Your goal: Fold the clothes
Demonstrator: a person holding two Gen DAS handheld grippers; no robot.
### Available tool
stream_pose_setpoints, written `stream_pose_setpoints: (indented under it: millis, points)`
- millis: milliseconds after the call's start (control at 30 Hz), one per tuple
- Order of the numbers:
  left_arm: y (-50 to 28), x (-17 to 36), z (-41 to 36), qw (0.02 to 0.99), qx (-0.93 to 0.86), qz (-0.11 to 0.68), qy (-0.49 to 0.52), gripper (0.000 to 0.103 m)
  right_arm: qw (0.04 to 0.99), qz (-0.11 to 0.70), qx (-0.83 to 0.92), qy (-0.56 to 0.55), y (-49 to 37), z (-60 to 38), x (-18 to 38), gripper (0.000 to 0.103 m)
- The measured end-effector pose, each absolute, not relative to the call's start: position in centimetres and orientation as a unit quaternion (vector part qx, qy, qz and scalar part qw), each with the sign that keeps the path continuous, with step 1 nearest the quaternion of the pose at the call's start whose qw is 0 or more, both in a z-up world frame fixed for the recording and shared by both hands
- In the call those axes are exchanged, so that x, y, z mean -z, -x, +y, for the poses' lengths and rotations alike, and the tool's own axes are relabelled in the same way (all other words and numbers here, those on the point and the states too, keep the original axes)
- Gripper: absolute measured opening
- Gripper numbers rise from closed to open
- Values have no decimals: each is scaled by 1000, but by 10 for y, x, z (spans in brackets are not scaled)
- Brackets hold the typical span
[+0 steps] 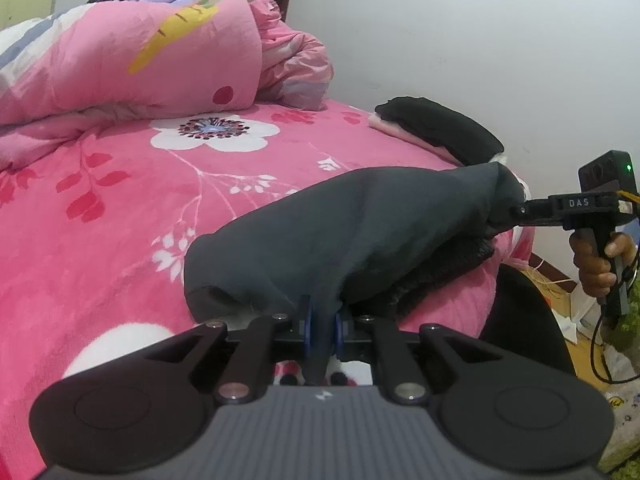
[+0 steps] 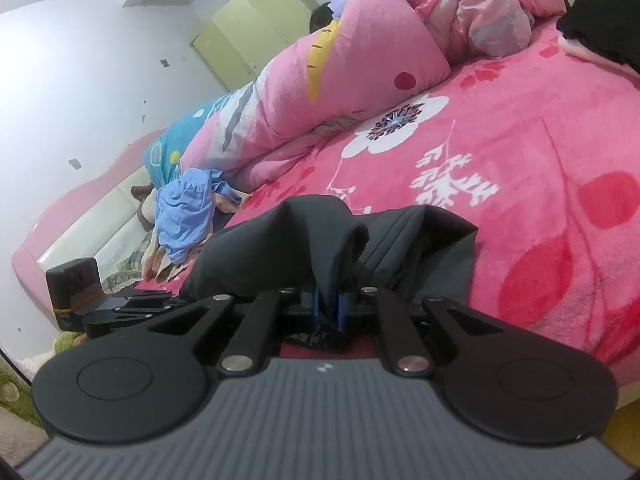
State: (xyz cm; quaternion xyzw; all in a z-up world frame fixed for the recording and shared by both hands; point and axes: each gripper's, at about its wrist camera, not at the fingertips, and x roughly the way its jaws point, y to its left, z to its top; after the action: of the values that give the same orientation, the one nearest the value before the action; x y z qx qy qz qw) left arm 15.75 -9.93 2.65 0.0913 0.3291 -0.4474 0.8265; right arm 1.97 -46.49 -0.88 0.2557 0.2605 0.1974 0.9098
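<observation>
A dark grey garment (image 1: 320, 240) is stretched above the pink flowered bedspread (image 1: 120, 220). My left gripper (image 1: 323, 322) is shut on its near edge, with cloth pinched between the blue pads. Across the garment, my right gripper (image 1: 516, 212) is shut on the far end, held by a hand (image 1: 596, 268). In the right wrist view the same grey garment (image 2: 340, 240) bunches up in front of my right gripper (image 2: 330, 308), which clamps a fold of it. The left gripper's body (image 2: 120, 308) shows at the lower left there.
A rolled pink quilt (image 1: 140, 52) lies along the back of the bed. A black folded garment (image 1: 440, 128) sits on a pink one near the far edge by the white wall. Blue clothes (image 2: 188, 208) are heaped near the headboard. A black chair back (image 1: 524, 320) stands beside the bed.
</observation>
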Motion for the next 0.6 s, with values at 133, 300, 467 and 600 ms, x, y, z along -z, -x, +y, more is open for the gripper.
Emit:
stream_pose_setpoints:
  millis: [133,300,467,600]
  points:
    - [-168,-36,-100,832,445,324,-71,10,909,250,-200,-265,-23,-467,5,7]
    - [-226,-58,-120,842,435,316,-38,10,920,236,-195,-246,-77,-478,-26,7]
    - [-297,-48,-156,866,382,321,-33,24,926,259,-141,-235,-164,-495,-22,13]
    - [-350,-19,-161,864,330,379,13,42,903,304,-36,-302,-218,-526,19,47]
